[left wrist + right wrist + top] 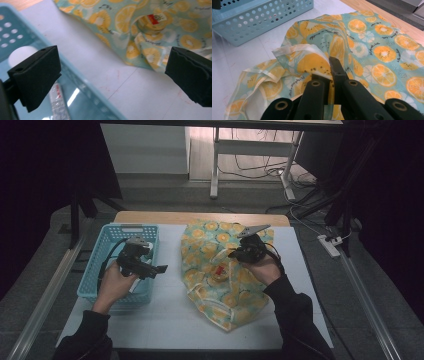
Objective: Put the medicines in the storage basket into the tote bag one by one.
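A teal cloth printed with orange slices (230, 285) lies crumpled on the white table top, right of centre. A small round tin with a red label (220, 270) sits in a hollow of the cloth and is also in the left gripper view (152, 21). My right gripper (235, 254) rests on the cloth, its jaws shut on a raised fold (312, 60); the right gripper (331, 68) pinches fabric between its tips. My left gripper (159, 269) hovers over the blue basket's right rim, jaws wide open and empty (112, 75), pointing toward the cloth.
The blue perforated basket (95, 285) stands at the table's left; inside it lie a tube (57, 100) and a white round object (20, 55). Bare white table top (170, 315) separates basket and cloth. A wooden table edge (150, 216) runs along the back.
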`<state>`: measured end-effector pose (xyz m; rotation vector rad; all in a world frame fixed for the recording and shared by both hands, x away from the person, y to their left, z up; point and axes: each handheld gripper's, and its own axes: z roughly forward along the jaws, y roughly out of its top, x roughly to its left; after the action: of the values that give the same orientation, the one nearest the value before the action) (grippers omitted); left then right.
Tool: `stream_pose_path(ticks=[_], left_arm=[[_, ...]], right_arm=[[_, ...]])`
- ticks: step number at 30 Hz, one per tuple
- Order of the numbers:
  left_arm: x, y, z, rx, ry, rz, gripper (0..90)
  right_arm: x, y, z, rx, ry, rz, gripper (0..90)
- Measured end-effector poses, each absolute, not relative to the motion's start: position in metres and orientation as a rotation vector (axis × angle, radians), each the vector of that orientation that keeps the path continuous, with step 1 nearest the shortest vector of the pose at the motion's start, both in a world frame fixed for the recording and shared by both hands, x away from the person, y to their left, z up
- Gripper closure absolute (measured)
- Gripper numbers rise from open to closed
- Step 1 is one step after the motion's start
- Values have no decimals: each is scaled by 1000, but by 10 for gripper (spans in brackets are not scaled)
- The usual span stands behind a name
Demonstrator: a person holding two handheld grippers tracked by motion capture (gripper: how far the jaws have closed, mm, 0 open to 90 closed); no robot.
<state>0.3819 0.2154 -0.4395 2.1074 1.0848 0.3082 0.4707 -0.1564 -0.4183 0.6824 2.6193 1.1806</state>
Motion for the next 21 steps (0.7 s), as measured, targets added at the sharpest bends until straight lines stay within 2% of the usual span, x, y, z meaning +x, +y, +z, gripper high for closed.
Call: stream_pose_path(ticks=[9, 14, 21], left_arm=[[384, 240, -455, 2113, 1230, 408, 0], [391, 257, -470, 2102, 1317, 390, 0], [401, 269, -489, 2185, 1359, 362, 0]], right_arm=[[471, -158, -419, 689, 2618, 1182, 890], [471, -158, -420, 691, 2619, 1183, 890], [471, -158, -420, 693, 2619, 1183, 890]])
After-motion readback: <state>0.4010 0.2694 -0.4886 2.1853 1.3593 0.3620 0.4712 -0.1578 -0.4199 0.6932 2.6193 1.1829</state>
